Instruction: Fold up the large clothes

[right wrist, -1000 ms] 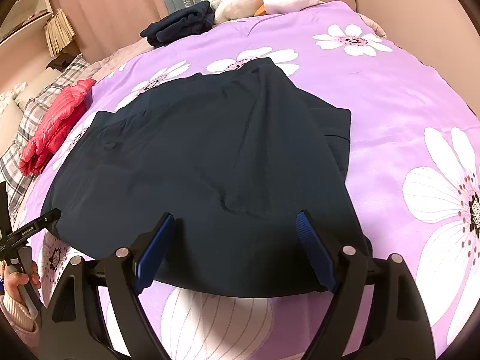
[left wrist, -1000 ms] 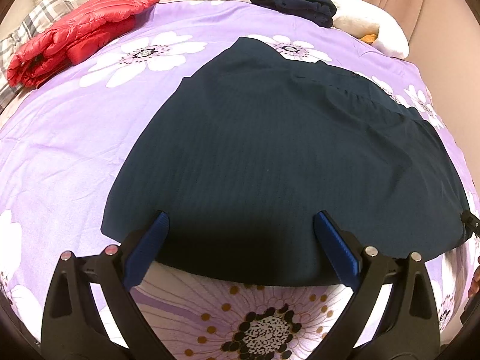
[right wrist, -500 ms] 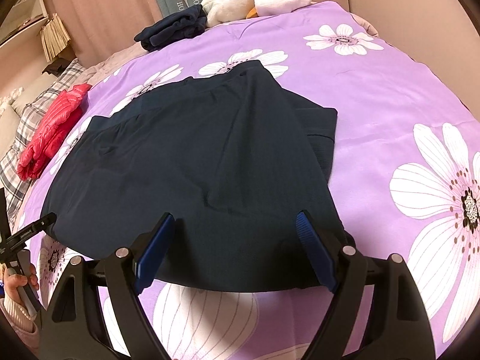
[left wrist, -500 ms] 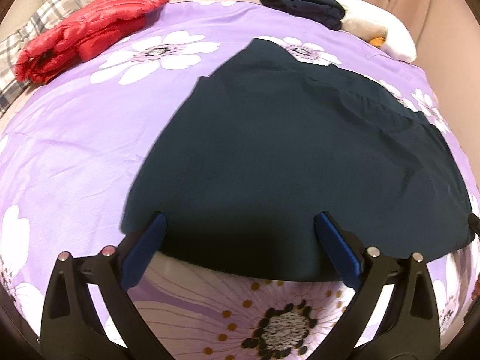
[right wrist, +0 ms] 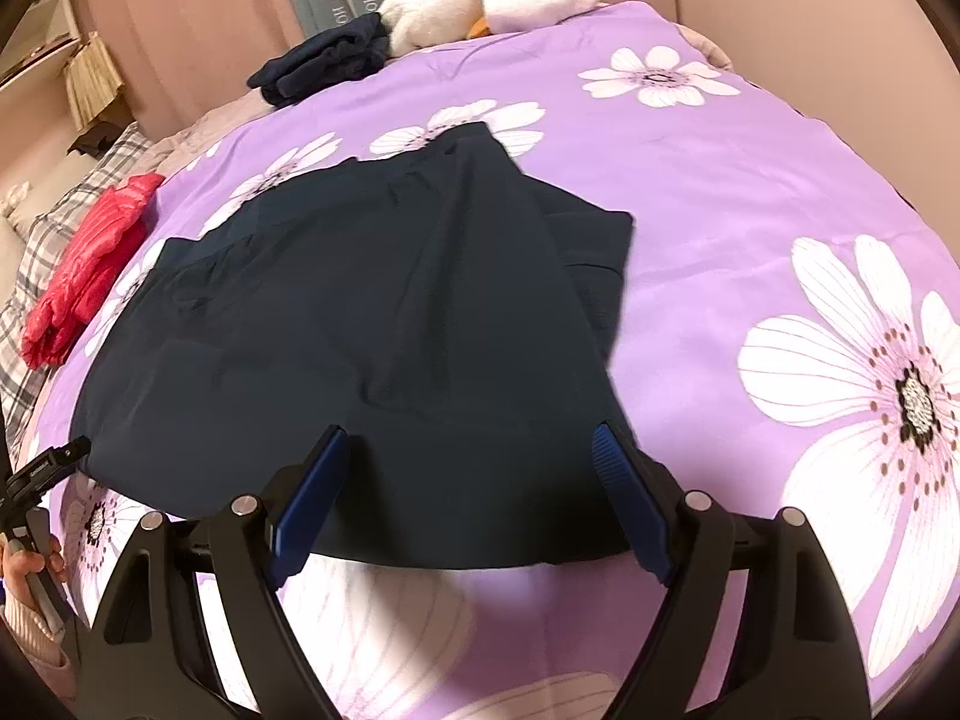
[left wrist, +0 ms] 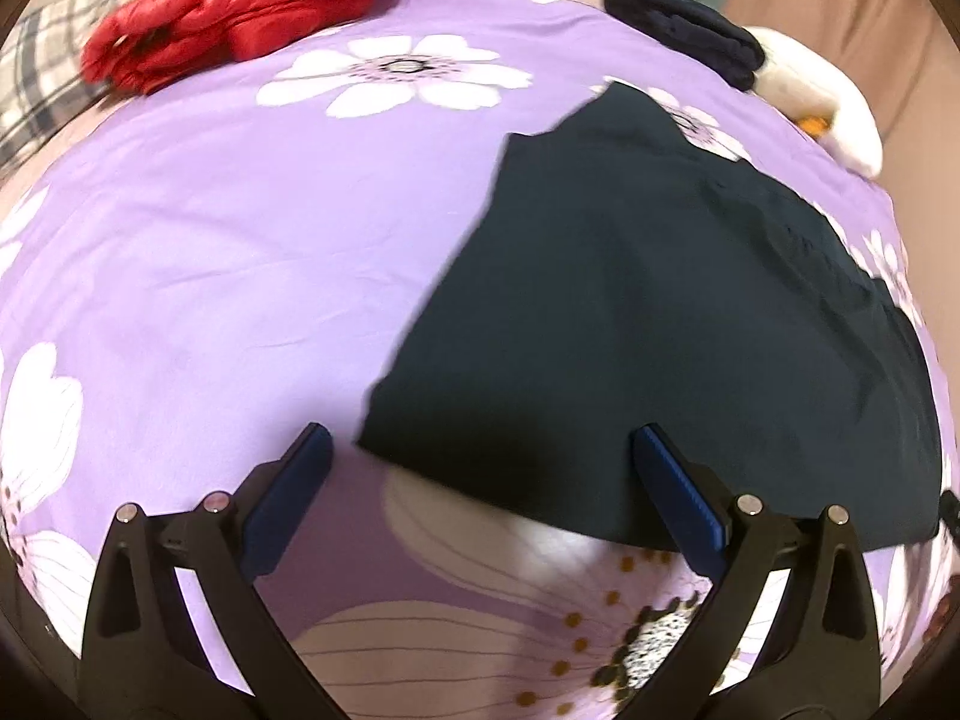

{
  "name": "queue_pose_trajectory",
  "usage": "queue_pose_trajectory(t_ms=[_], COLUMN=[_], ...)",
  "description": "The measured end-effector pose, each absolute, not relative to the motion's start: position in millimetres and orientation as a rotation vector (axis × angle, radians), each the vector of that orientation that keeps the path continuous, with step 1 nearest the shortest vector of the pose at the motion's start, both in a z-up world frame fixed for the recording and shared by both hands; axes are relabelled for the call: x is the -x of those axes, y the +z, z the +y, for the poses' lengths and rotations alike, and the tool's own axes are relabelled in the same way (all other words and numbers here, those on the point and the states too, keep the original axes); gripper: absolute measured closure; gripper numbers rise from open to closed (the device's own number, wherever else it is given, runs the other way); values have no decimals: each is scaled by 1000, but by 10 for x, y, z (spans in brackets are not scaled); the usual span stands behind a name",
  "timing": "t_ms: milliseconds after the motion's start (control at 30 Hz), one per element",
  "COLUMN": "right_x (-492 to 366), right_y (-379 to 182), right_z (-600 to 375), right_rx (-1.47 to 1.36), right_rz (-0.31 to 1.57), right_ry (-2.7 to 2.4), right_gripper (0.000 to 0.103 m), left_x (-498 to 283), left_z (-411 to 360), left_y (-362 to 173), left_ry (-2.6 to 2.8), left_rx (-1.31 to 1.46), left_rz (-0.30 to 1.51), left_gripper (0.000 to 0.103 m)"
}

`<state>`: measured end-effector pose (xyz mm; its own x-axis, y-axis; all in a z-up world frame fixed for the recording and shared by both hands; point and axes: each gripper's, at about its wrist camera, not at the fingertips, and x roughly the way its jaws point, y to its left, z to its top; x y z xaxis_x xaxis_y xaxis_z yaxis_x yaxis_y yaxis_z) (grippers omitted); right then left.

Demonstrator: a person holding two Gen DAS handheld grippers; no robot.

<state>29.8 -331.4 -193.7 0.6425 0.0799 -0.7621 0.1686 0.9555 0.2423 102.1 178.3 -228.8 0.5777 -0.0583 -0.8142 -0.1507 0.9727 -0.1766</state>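
A large dark navy garment point(left wrist: 660, 312) lies spread flat on the purple flowered bedspread point(left wrist: 210, 252). It also shows in the right wrist view point(right wrist: 372, 324), with a folded-in part at its right side. My left gripper point(left wrist: 480, 474) is open and empty, over the garment's near left corner. My right gripper point(right wrist: 468, 480) is open and empty, over the garment's near edge towards its right end. Neither gripper holds cloth.
A red puffer jacket point(left wrist: 240, 6) lies at the far left on a plaid pillow point(left wrist: 42, 78). A folded navy garment point(left wrist: 690, 24) and a white plush toy point(left wrist: 822, 102) sit at the far edge. Curtains hang behind.
My left gripper has moved left along the garment's near edge, from its middle to its left corner. My right gripper has moved a little closer to the near edge.
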Motion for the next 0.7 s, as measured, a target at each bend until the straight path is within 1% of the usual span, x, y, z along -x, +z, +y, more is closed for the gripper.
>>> queue_pose_trajectory(t_ms=[200, 367, 500, 700], right_x=[-221, -133, -149, -300], right_y=[-1958, -1828, -1699, -1577], right_z=[-3507, -3676, -3576, -2991], right_rx=[-326, -360, -332, -221], right_rz=[895, 848, 819, 796], right_ry=[-137, -186, -159, -28], right_gripper=[20, 20, 20, 19], left_x=[-942, -866, -825, -873], left_z=[2018, 2047, 1845, 1374], left_y=[-2217, -2075, -1919, -1775], left_ry=[118, 121, 78, -8], left_rx=[260, 250, 205, 120], left_rz=[944, 910, 878, 855], left_gripper=[2, 2, 2, 2])
